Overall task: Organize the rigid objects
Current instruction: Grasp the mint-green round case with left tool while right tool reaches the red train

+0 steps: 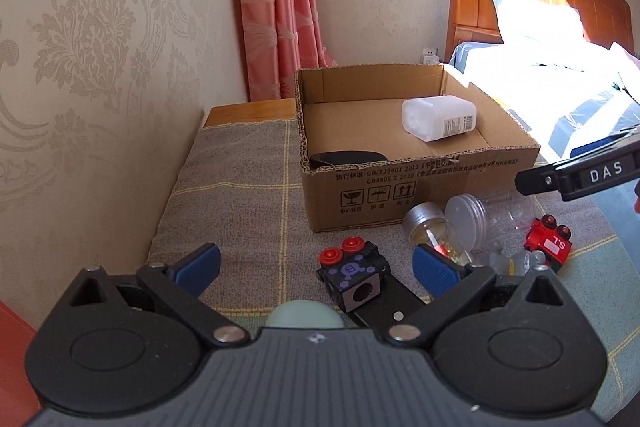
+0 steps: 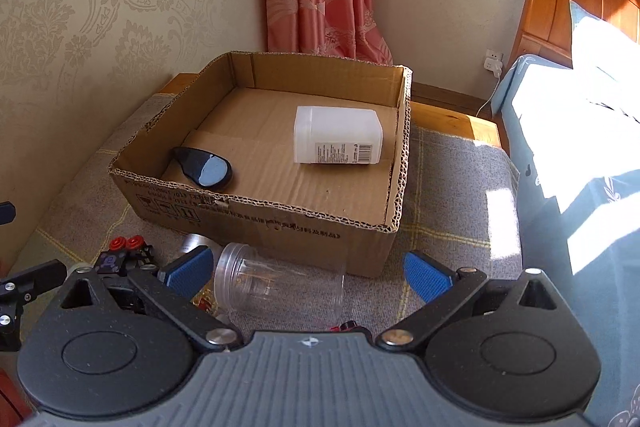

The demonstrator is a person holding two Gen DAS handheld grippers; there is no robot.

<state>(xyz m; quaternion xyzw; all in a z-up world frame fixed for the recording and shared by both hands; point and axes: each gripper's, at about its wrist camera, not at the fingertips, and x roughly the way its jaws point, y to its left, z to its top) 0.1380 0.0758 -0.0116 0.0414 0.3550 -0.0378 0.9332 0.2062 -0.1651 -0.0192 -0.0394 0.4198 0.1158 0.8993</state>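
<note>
**Ana:** Right wrist view first: the right gripper (image 2: 308, 273) hangs with its blue pads spread as wide as they go and nothing between them. Just beyond the tips lies a clear, lidless plastic jar (image 2: 280, 287) on its side on the grey checked cloth (image 2: 452, 187), close against the front wall of the open brown cardboard box (image 2: 256, 215).

**Ben:** And the other hand?

**Ana:** Left gripper (image 1: 316, 265) is open too, holding nothing. A small black toy block with red knobs (image 1: 354, 277) sits between its pads, untouched. Off to the side are a silver-lidded glass jar (image 1: 430, 227) and a red toy engine (image 1: 548, 241).

**Ben:** What's already in the box?

**Ana:** A white translucent plastic bottle (image 2: 338, 141) lying flat, and a black teardrop-shaped case (image 2: 204, 167) in the near corner.

**Ben:** So the clear jar looks next?

**Ana:** That's my guess. It's round and slick, so I'd straddle the body across its middle, pads square to the curve, and close gently to avoid it rolling or squirting out. Then lift well clear of the corrugated rim before moving in, and set it down in the bare floor between bottle and case.
</note>
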